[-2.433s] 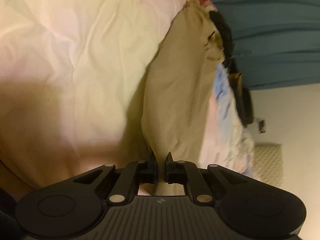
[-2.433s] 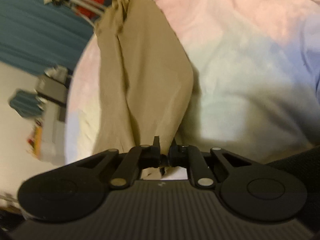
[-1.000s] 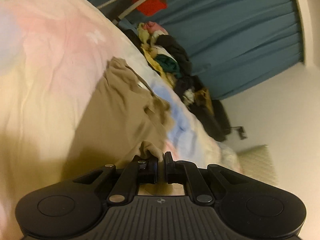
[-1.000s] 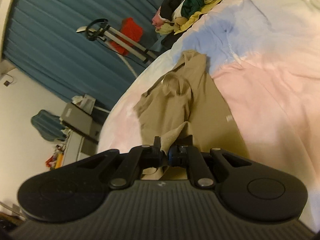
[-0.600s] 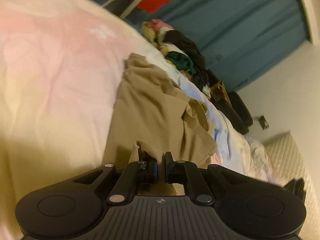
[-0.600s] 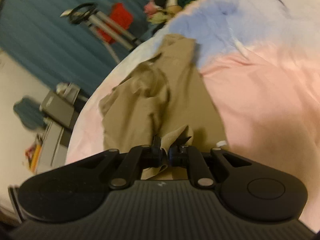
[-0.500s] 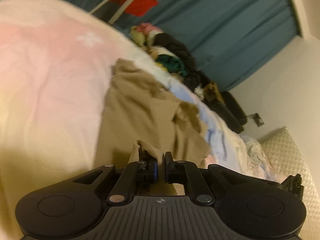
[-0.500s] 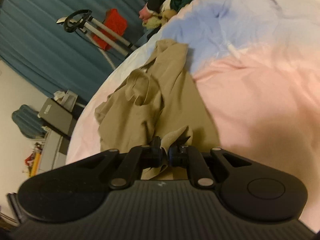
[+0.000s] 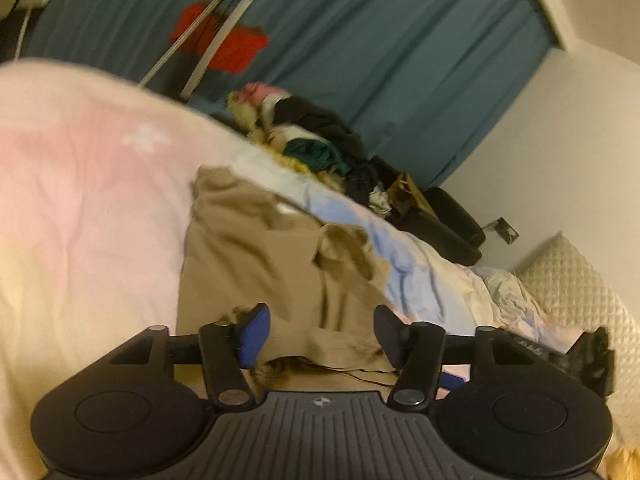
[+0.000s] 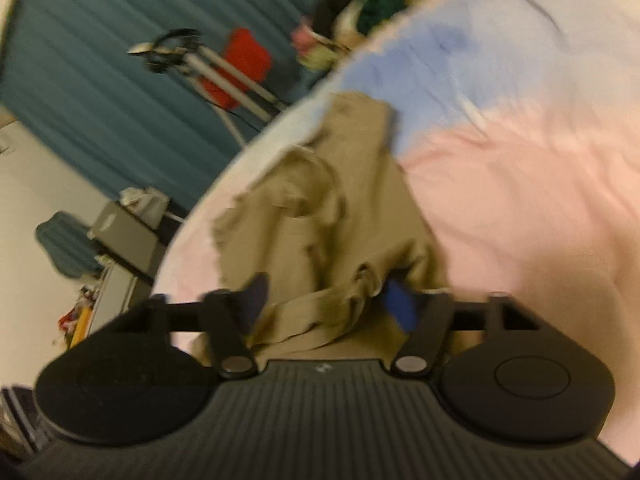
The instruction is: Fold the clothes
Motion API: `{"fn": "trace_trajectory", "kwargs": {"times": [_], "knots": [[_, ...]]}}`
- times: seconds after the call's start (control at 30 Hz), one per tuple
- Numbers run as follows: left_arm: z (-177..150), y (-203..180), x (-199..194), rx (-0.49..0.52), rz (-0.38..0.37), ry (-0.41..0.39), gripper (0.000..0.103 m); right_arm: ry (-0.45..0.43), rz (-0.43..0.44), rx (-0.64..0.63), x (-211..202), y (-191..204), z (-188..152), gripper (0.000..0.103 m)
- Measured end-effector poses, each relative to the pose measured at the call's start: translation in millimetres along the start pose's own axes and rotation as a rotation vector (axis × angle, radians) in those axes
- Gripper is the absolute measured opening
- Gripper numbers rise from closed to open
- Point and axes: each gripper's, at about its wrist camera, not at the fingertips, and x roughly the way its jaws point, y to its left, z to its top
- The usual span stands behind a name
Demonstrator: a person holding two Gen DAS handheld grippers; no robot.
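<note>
Now we hold both grippers low over the tan garment (image 9: 256, 256), a soft, matte, thin cloth that lies rumpled on the bedcover (image 9: 80, 200). Our left gripper (image 9: 320, 330) has its jaws spread wide, and the blue pads (image 9: 253, 334) on their inner faces show plainly. Between those jaws a loose hem of the cloth lies bunched in small folds, touching neither pad that we can see. Ahead of the jaws the garment runs away in a long, broad panel, with a darker, crumpled flap to the right of the line between the jaws.

Our right gripper (image 10: 326, 300) is likewise spread apart. A twisted ridge of the same tan garment (image 10: 320, 208) rises between its jaws, close against the right-hand pad; motion blur keeps us from telling whether it touches. Beyond the jaws the cloth lies in puckered, uneven folds.

The bedcover is smooth, lightly creased fabric in pastel patches, pink to the left of the left jaws and pale blue ahead and to the right. Far ahead of the left jaws sits a heap of mixed clothes (image 9: 308, 140), dark, green, yellow and pink. Behind it hangs a pleated teal curtain (image 9: 380, 40), with a red item on a metal stand (image 9: 220, 44) in front. A small pale emblem sits on each ribbed black gripper body; we can read no writing anywhere.
</note>
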Motion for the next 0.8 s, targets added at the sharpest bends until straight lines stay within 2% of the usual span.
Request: {"fn": "trace_trajectory", "kwargs": {"times": [0.07, 0.1, 0.17, 0.2, 0.23, 0.27, 0.3, 0.37, 0.43, 0.5, 0.6, 0.63, 0.67, 0.73, 0.8], "knots": [[-4, -13, -10, 0.048, -0.005, 0.009, 0.066, -0.038, -0.009, -0.083, -19, 16, -8, 0.072], [-9, -19, -11, 0.077, -0.005, 0.039, 0.066, -0.055, -0.014, -0.126, -27, 22, -14, 0.071], [-20, -31, -12, 0.135, -0.005, 0.099, 0.066, -0.028, -0.023, -0.201, -32, 30, -23, 0.069], [-27, -34, -9, 0.151, 0.001, 0.13, 0.066, 0.009, -0.054, -0.213, -27, 30, -25, 0.057], [-33, -35, -1, 0.166, 0.023, 0.168, 0.066, 0.045, -0.084, -0.224, -23, 30, -28, 0.038], [-39, -36, 7, 0.181, 0.044, 0.205, 0.066, 0.081, -0.111, -0.224, -15, 27, -30, 0.031], [-43, -35, 17, 0.194, 0.067, 0.224, 0.065, 0.113, -0.139, -0.227, -7, 23, -32, 0.024], [-49, -33, 36, 0.209, 0.115, 0.246, 0.064, 0.158, -0.186, -0.259, 10, 15, -36, 0.023], [-48, -29, 55, 0.213, 0.184, 0.221, 0.061, 0.162, -0.194, -0.287, 21, 14, -36, 0.022], [-45, -25, 63, 0.231, 0.239, 0.151, 0.06, 0.137, -0.187, -0.314, 29, 16, -33, 0.022], [-38, -14, 64, 0.225, 0.337, 0.049, 0.051, 0.043, -0.192, -0.344, 40, 18, -27, 0.022], [-35, -10, 62, 0.216, 0.373, 0.014, 0.052, 0.014, -0.197, -0.344, 43, 18, -25, 0.022], [-32, -6, 61, 0.207, 0.407, -0.02, 0.057, 0.007, -0.201, -0.342, 42, 17, -24, 0.022], [-26, 3, 57, 0.167, 0.42, -0.053, 0.058, -0.009, -0.21, -0.338, 42, 16, -22, 0.021], [-22, 9, 56, 0.122, 0.403, -0.043, 0.058, -0.024, -0.219, -0.335, 41, 15, -20, 0.022]]}}
